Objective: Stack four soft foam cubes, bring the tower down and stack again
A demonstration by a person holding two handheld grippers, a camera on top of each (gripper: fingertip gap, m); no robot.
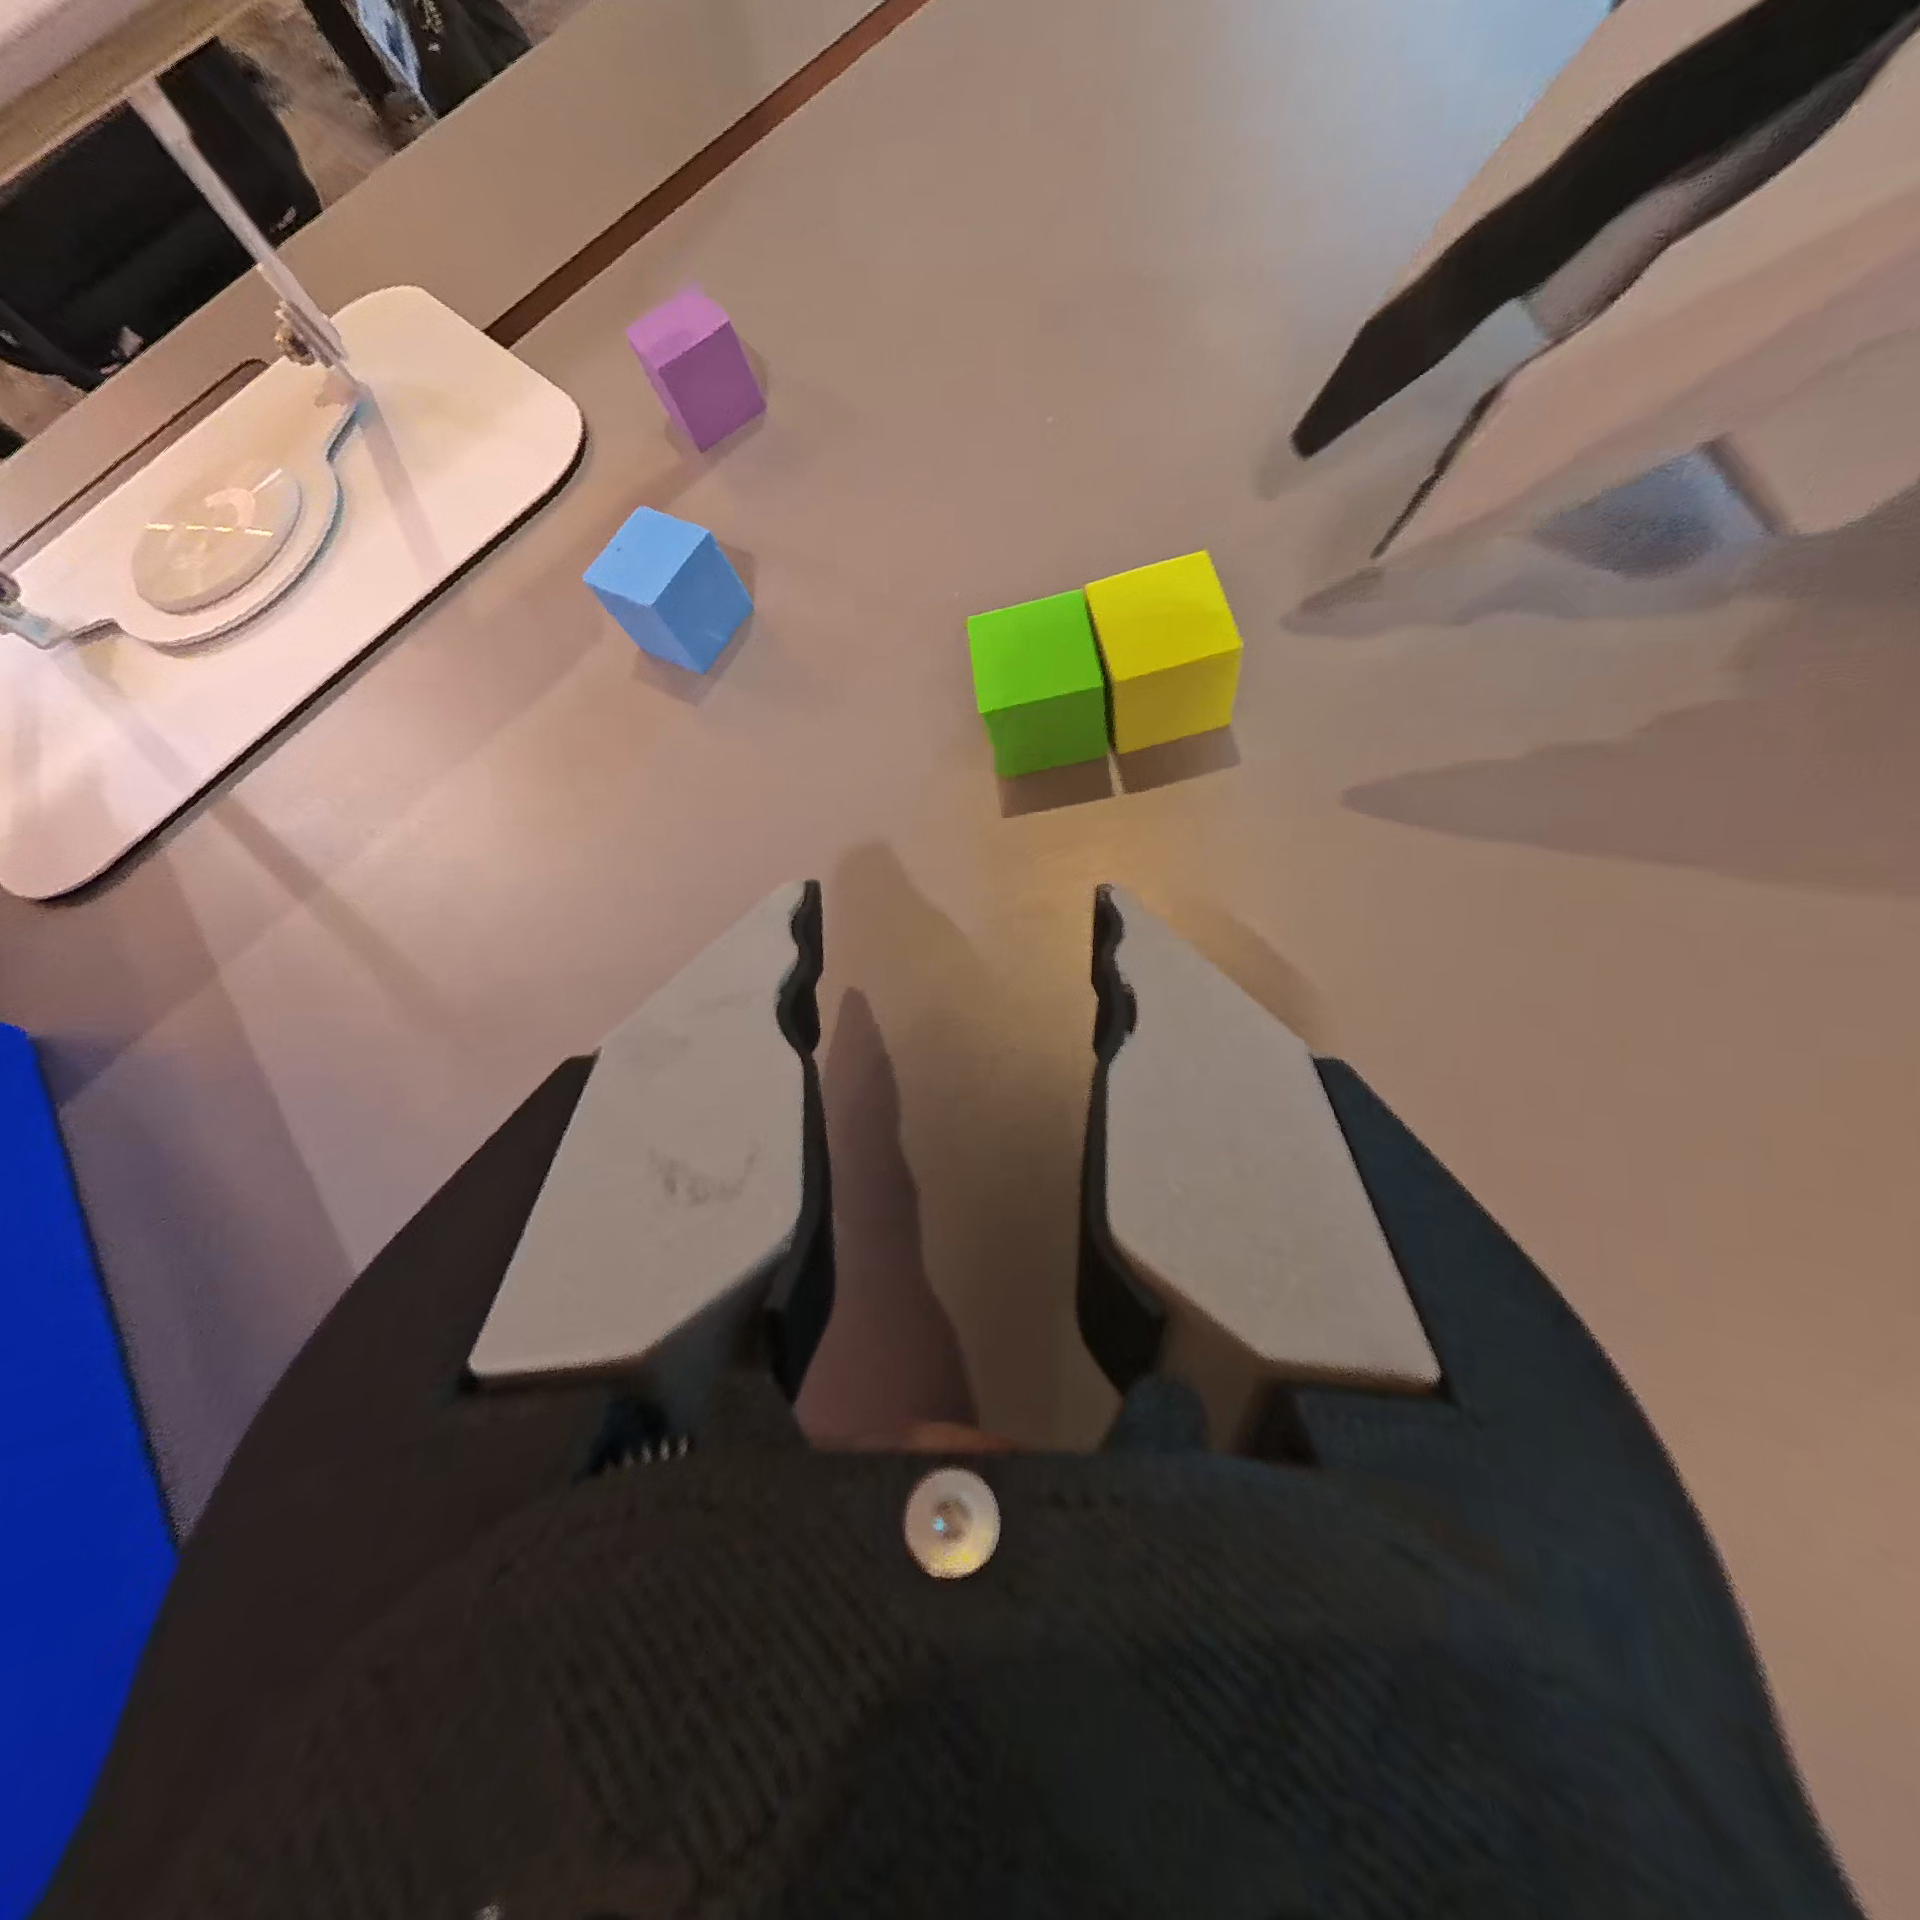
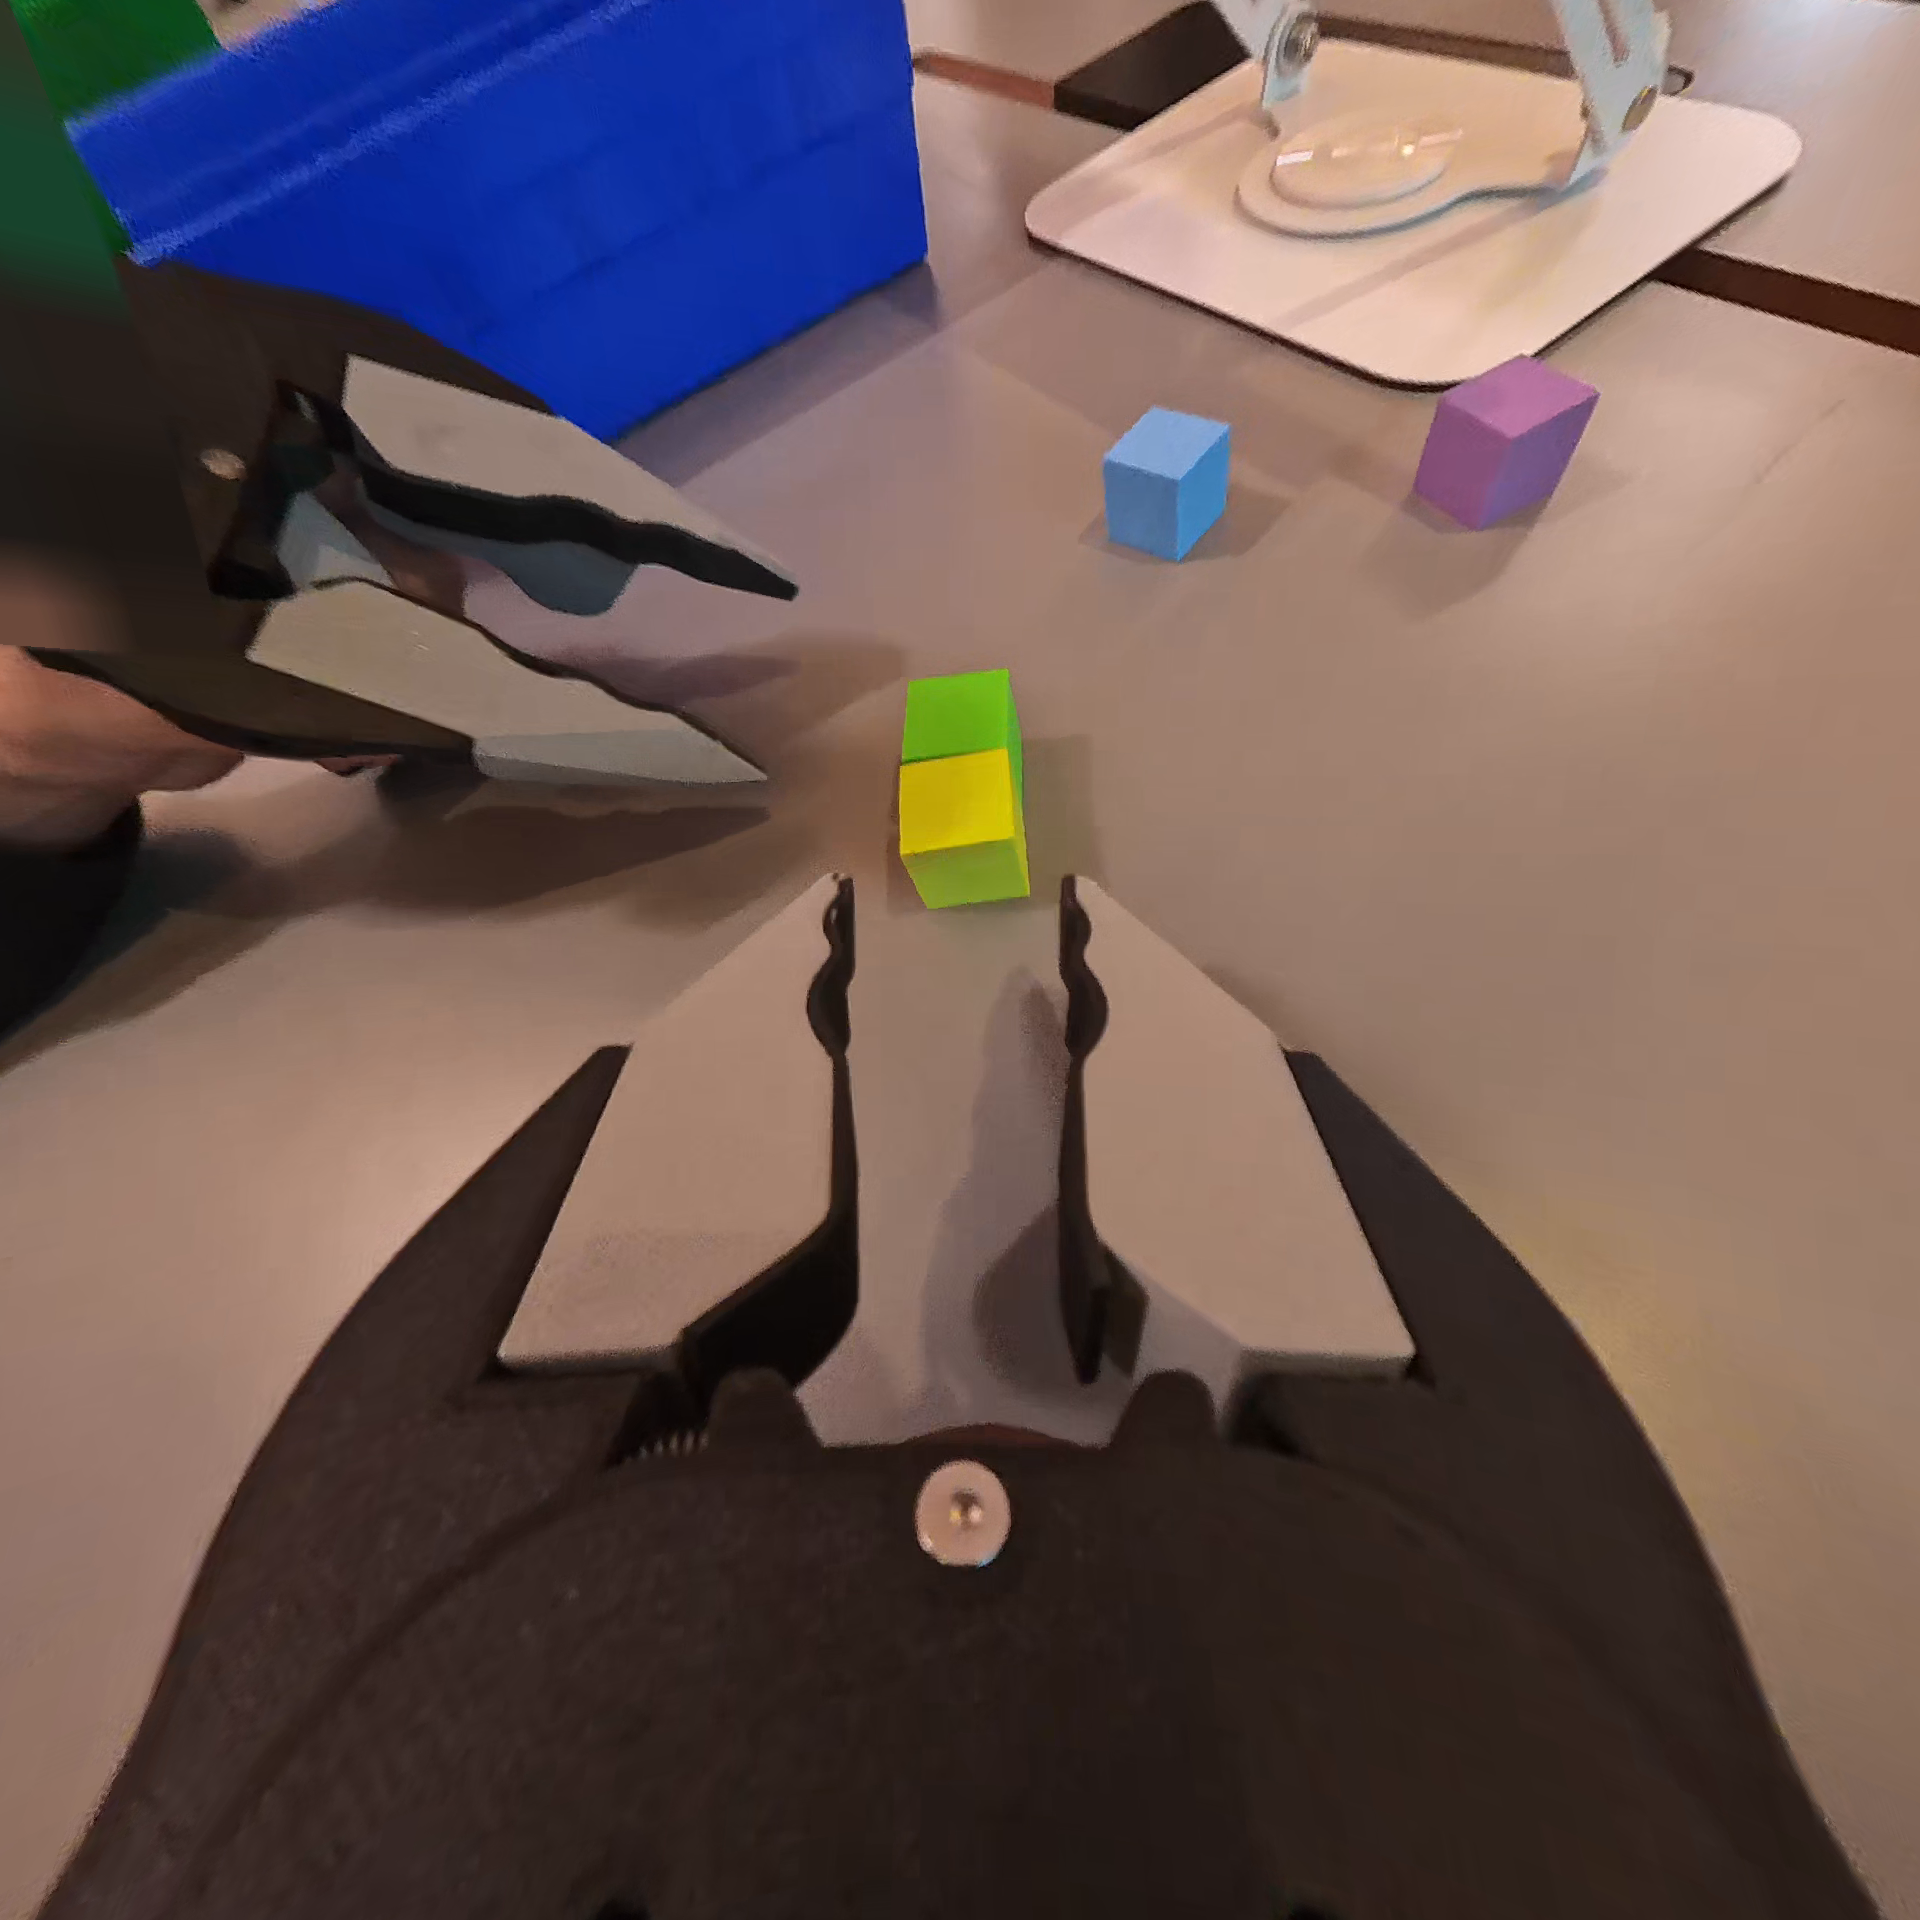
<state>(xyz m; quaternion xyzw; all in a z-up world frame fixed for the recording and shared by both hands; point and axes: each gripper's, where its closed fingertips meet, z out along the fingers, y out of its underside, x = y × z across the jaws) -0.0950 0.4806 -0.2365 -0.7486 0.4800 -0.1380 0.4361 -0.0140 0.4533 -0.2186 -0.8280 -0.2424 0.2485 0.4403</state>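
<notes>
Spanning both views: table, grey-brown, with a dark seam running along its far part.
Blue bin: stands on the far left of the right wrist view; the left wrist view catches only a blue sliver of it at its left edge.
White stand base: flat plate with rounded corners, metal legs rising from it, beside the seam.
Left gripper: fingers apart, nothing between them, over bare table just short of the green cube; in the right wrist view it comes in from the left, tips pointing at the pair of cubes.
Right gripper: fingers apart and empty, tips just short of the yellow cube; blurred at the upper right of the left wrist view.
Yellow cube: on the table, touching the green cube side by side.
Blue cube: alone, well apart from the pair, near the stand base.
Purple cube: alone, farther off, near the base's corner.
Open room: bare table on all sides of the pair and between the two single cubes.
Only in the right wrist view: a hand holding the left gripper.
</notes>
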